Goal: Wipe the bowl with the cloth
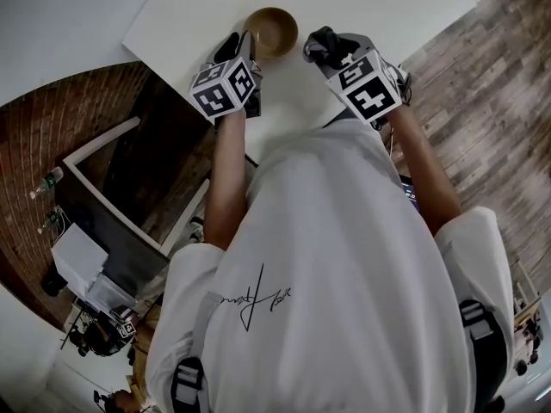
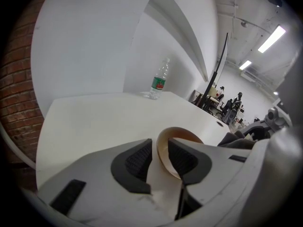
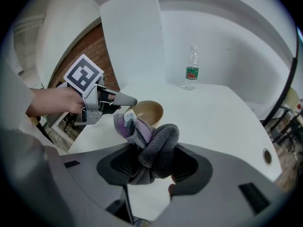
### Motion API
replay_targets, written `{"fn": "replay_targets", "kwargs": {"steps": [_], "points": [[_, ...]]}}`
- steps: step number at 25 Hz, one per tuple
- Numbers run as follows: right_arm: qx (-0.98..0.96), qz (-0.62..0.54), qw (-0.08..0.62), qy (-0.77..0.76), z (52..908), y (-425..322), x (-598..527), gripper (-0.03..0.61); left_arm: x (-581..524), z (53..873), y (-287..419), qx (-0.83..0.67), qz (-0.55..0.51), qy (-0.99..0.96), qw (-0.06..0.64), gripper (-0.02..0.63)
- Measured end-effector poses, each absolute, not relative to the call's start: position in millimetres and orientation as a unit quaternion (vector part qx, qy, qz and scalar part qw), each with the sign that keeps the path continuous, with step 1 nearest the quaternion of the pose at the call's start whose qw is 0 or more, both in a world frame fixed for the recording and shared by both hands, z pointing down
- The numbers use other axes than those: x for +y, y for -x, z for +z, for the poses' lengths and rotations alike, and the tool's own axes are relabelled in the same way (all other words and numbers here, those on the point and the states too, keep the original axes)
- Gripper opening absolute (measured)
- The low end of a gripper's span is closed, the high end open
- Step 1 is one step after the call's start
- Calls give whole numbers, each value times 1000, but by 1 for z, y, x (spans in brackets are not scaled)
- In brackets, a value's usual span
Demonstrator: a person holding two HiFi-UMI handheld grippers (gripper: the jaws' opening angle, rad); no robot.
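Left tongs [image 2: 158,148] are standing open astride the rim of the tan bowl [image 2: 183,132]; right tongs [image 3: 152,162] are clamping a bunched grey-purple cloth [image 3: 154,143].

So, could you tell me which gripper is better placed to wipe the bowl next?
Right: the right gripper is shut on the grey cloth beside the brown bowl; the left gripper merely straddles its rim, jaws apart.

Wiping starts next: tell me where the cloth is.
Right gripper view: the grey cloth is clamped between the right gripper's jaws, just in front of the brown bowl.
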State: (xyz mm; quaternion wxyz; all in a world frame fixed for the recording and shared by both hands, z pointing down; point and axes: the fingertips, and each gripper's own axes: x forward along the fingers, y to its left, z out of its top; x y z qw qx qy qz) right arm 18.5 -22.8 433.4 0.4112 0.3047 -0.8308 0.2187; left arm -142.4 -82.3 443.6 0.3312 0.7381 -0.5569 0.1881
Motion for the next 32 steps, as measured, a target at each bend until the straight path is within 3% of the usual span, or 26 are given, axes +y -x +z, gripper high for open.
{"fn": "replay_targets", "kwargs": {"steps": [23,32], "points": [[-866,207,324,-320,360,-15,8,183,-22,355,105,-500,135,-816,256,126],[-886,234,225,-332,312,-22,33,183,19,309,85,-472,89,-838,257,77]]}}
